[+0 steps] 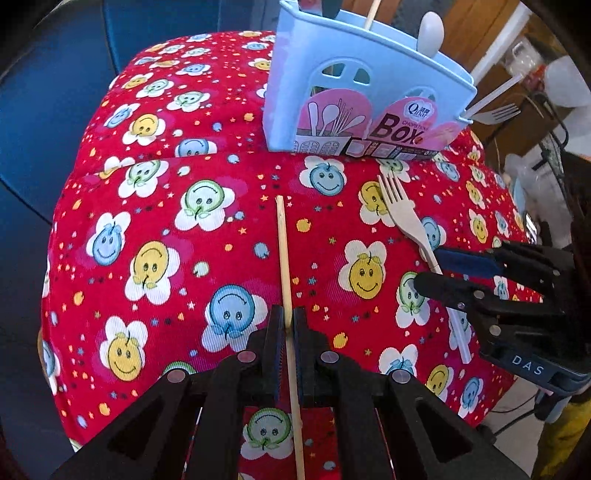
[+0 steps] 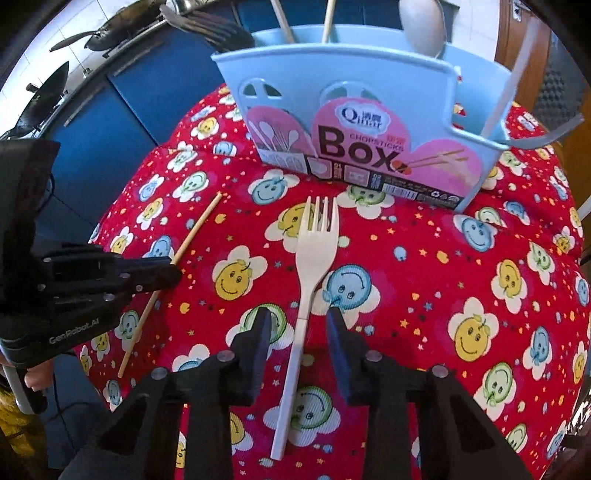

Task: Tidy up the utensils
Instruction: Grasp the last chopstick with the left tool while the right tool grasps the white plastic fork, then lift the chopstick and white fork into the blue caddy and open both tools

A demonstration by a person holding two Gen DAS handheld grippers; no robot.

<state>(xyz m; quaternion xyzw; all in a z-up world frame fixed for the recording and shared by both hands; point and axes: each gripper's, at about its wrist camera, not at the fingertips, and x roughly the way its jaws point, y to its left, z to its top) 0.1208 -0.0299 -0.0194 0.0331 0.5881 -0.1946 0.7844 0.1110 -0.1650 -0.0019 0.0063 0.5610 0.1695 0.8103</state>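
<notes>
Firmly, the left tool (image 1: 289,325) is clamped on a thin pale wooden chopstick (image 1: 283,254), which is laid along the red smiley-flower cloth (image 1: 155,206) covering the desk, its far end pointed toward the holder. The right tool (image 2: 297,325) is held with its jaws apart on either side of the handle of a cream plastic fork (image 2: 314,254); the pads are not seen pressing on it, and the fork is laid flat with its tines toward the holder. Beyond both utensils, a light blue plastic chopstick box with pink labels (image 2: 354,122) is stood upright on the cloth. Inside it two wooden sticks (image 2: 327,22) and a pale grey spoon (image 2: 423,26) are stood, and a white plastic handle (image 2: 506,92) is leaned in its right-hand side compartment.
</notes>
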